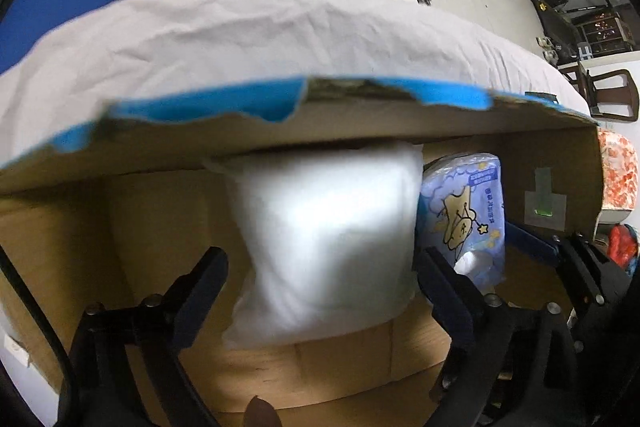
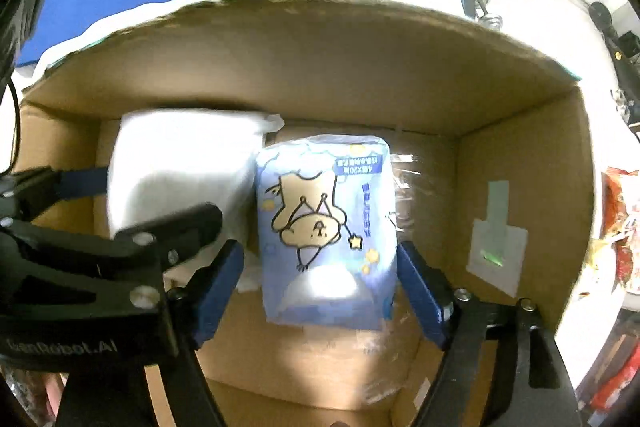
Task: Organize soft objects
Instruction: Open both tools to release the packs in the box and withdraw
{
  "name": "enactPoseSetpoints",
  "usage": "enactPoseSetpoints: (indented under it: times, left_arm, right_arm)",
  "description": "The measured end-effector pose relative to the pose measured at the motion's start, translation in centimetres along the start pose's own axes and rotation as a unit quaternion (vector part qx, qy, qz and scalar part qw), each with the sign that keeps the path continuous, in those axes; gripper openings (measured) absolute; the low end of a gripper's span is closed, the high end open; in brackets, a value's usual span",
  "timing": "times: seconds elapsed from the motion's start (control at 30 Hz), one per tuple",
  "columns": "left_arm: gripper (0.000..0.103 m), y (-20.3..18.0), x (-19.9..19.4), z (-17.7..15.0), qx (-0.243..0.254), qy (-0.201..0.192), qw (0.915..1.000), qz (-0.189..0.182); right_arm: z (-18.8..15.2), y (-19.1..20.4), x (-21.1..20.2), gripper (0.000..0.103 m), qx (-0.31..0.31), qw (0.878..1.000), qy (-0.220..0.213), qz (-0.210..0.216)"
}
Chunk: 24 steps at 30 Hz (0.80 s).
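Cardboard box [image 2: 320,67]: holds one white pillow [image 1: 332,239] at your left and one blue tissue pack [image 2: 326,227] touching its right side, both upright against the far wall. Your left claw [image 1: 320,283] stands wide around the pillow, pads clear of it. Your right claw [image 2: 320,287] stands wide around the tissue pack, not gripping.

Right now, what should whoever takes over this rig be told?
Left hand-held gripper: open, its fingers either side of the white pillow.
Right hand-held gripper: open around the blue tissue pack.
Both items stand side by side inside the cardboard box, pillow on the left.
Done: both appear placed.
Left: lift both grippers clear; whether more soft items remain cannot be told.
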<state>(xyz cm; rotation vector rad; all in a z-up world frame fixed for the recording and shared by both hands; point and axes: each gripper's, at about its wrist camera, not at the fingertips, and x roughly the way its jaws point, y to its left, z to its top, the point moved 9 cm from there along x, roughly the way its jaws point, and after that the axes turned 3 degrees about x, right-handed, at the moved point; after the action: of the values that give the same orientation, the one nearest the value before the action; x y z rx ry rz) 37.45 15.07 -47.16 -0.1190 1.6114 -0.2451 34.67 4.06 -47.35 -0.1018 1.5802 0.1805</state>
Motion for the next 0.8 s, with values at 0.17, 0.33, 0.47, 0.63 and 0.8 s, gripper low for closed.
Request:
enactPoseSetpoints:
  times: [0.17,0.33,0.47,0.63,0.8]
  left_arm:
    - [0.103,0.5,-2.8,-0.7,-0.005,-0.051,0.9985,0.019]
    - [0.103,1.4,-5.1,-3.0,-0.029,-0.097,0.9942,0.036]
    - [0.102,1.5,-6.1,-5.5,-0.054,-0.117,0.9909,0.041]
    - [0.102,0.2,-7.6,-7.8,-0.049,-0.135,0.9871,0.072]
    - [0.102,-1.1,-10.2,-9.6,-0.038,-0.175,0.9796,0.09]
  right_arm:
    - [-0.9,0.6,-2.6,0.1,0.001,1.0,-0.015,0.004]
    - [-2.4,1.6,-5.3,0.103,0.01,0.999,-0.035,0.004]
    - [-3.8,1.0,-7.3,0.103,0.01,0.999,-0.052,-0.013]
    - [-6.5,0.2,-9.0,0.103,0.015,0.998,-0.062,-0.014]
    - [-8.2,-0.8,-11.4,0.103,0.015,0.996,-0.088,-0.019]
